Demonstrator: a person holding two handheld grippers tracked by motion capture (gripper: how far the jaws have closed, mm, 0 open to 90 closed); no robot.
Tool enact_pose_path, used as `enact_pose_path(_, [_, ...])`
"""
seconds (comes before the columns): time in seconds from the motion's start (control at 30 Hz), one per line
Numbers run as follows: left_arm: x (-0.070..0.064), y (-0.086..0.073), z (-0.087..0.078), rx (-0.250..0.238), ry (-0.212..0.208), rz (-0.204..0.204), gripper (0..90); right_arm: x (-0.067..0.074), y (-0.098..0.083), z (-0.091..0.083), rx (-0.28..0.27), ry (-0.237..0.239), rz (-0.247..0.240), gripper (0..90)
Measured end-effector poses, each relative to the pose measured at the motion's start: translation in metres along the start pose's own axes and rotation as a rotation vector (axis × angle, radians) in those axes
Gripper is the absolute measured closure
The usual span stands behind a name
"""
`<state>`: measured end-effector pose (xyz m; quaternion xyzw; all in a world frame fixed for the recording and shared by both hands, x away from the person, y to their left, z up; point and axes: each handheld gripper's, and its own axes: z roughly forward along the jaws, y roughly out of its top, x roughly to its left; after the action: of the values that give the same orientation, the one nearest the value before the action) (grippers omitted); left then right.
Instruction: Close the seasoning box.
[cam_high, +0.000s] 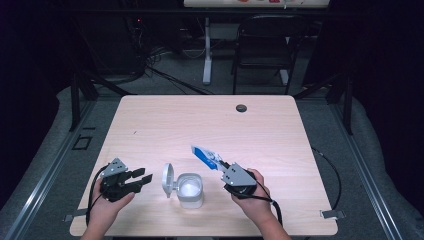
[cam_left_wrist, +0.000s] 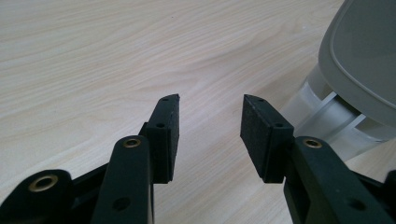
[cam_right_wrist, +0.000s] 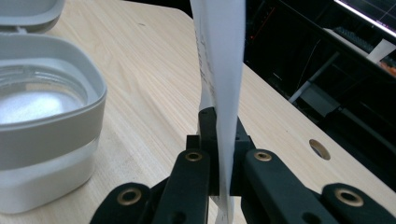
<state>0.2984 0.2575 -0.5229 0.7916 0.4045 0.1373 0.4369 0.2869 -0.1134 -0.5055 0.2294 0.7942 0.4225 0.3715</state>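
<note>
- On the tabletop (cam_high: 150, 120): one white container (cam_high: 190, 190), lid (cam_high: 168, 179) flipped open on its left side, white contents inside.
- One blue-and-white packet (cam_high: 205, 155), pinched tight by the right hand-held gripper (cam_high: 221, 167), lifted just right of the container.
- Packet has print; unreadable.
- Left hand-held gripper (cam_high: 145, 176): jaws wide apart, nothing in them, just left of the lid.
- Two grippers total.

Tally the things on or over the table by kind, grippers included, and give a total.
Grippers: 2, left gripper and right gripper
Jars with hinged lid open: 1, jar
Blue-and-white packets: 1, packet, pinched in the right gripper
Total: 4
</note>
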Motion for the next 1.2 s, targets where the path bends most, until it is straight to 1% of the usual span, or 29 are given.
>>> enact_pose_path(0.1, [0.0, 0.0, 0.0, 0.002, 0.001, 0.001, 57.8, -0.004, 0.0, 0.002, -0.008, 0.012, 0.047, 90.0])
enact_pose_path(0.17, [0.0, 0.0, 0.0, 0.001, 0.002, -0.001, 57.8, -0.006, -0.001, 0.003, -0.01, 0.015, 0.065, 90.0])
enact_pose_path(0.2, [0.0, 0.0, -0.001, 0.001, 0.002, -0.001, 57.8, -0.006, -0.001, 0.003, -0.014, 0.018, 0.083, 90.0])
enact_pose_path(0.33, [0.0, 0.0, -0.001, -0.002, 0.002, -0.005, 57.8, -0.008, -0.003, 0.001, -0.033, 0.019, 0.143, 90.0])
enact_pose_path(0.37, [0.0, 0.0, -0.001, 0.0, 0.002, -0.001, 57.8, -0.008, -0.004, 0.0, -0.035, 0.02, 0.152, 90.0])
enact_pose_path(0.43, [0.0, 0.0, -0.001, 0.0, 0.001, 0.001, 57.8, -0.01, -0.007, -0.001, -0.042, 0.017, 0.187, 90.0])
enact_pose_path(0.57, [0.0, 0.001, -0.002, -0.006, 0.001, 0.002, 57.8, -0.015, -0.013, -0.004, -0.041, 0.01, 0.221, 90.0])
enact_pose_path(0.73, [0.0, 0.0, -0.001, -0.004, 0.003, 0.0, 57.8, -0.019, -0.018, -0.007, -0.035, 0.004, 0.249, 90.0])
enact_pose_path(0.77, [0.0, 0.001, -0.001, -0.002, 0.002, 0.004, 57.8, -0.02, -0.019, -0.007, -0.029, 0.003, 0.25, 90.0])
enact_pose_path(0.9, [-0.001, 0.0, 0.0, 0.005, 0.004, 0.005, 57.8, -0.024, -0.024, -0.007, -0.012, -0.001, 0.284, 90.0])
enact_pose_path(1.0, [-0.001, -0.001, 0.001, 0.004, 0.005, 0.005, 57.8, -0.027, -0.028, -0.006, 0.002, 0.008, 0.311, 90.0])
enact_pose_path(1.1, [-0.001, -0.001, 0.002, 0.008, 0.004, 0.006, 57.8, -0.029, -0.03, -0.006, 0.0, 0.015, 0.339, 90.0])
enact_pose_path(1.13, [-0.001, -0.001, 0.002, 0.009, 0.004, 0.007, 57.8, -0.03, -0.031, -0.006, 0.002, 0.018, 0.34, 90.0])
enact_pose_path(1.2, [-0.001, -0.001, 0.002, 0.01, 0.004, 0.006, 57.8, -0.032, -0.034, -0.005, -0.001, 0.022, 0.362, 90.0])
